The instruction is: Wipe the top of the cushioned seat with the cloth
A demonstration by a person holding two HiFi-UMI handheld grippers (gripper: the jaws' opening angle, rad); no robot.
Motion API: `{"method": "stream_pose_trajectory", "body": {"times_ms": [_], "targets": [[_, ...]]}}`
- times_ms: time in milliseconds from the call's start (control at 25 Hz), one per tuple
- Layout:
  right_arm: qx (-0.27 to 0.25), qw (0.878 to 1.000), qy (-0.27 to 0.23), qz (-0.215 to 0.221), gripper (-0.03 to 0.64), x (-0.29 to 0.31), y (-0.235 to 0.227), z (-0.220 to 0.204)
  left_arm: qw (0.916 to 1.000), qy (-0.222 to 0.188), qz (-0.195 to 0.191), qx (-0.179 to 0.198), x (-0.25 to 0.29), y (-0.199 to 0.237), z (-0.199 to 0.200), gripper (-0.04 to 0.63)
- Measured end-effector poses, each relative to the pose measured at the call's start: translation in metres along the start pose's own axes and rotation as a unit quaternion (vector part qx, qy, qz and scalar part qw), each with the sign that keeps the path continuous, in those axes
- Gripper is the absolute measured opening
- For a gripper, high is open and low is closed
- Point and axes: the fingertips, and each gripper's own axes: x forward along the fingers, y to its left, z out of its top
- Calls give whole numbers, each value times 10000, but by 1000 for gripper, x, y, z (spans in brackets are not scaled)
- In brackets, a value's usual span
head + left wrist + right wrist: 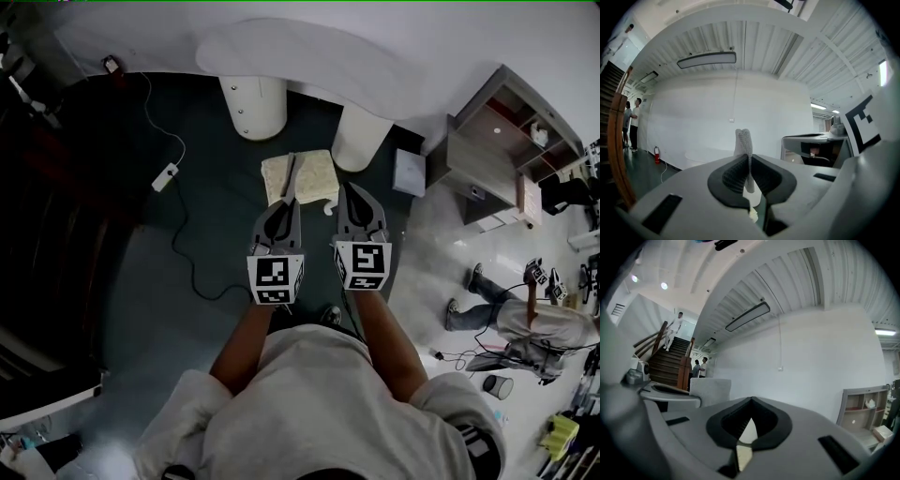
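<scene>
While pinched in left gripper, cloth stands upright, white, waffle-textured.

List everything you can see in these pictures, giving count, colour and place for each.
seat: one, cream, on the dark floor just ahead of the claws
cloth: one, white, pinched in the left claw
table: one, white, beyond the seat
power strip: one, white, on the dark floor at left
shelf unit: one, grey and wood, at right
bystander: one, grey top, lower right
left claw: one, grey, shut on the cloth
right claw: one, grey, shut, empty
</scene>
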Motion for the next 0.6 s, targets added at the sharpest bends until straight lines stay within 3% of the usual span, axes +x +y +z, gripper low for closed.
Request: {"method": "stream_pose_trajectory", "body": {"times_ms": [600], "targets": [[-185, 9994, -129, 261, 9, -14, -7, 1, 9994, 116, -1, 312, 1, -32, -11, 28]]}}
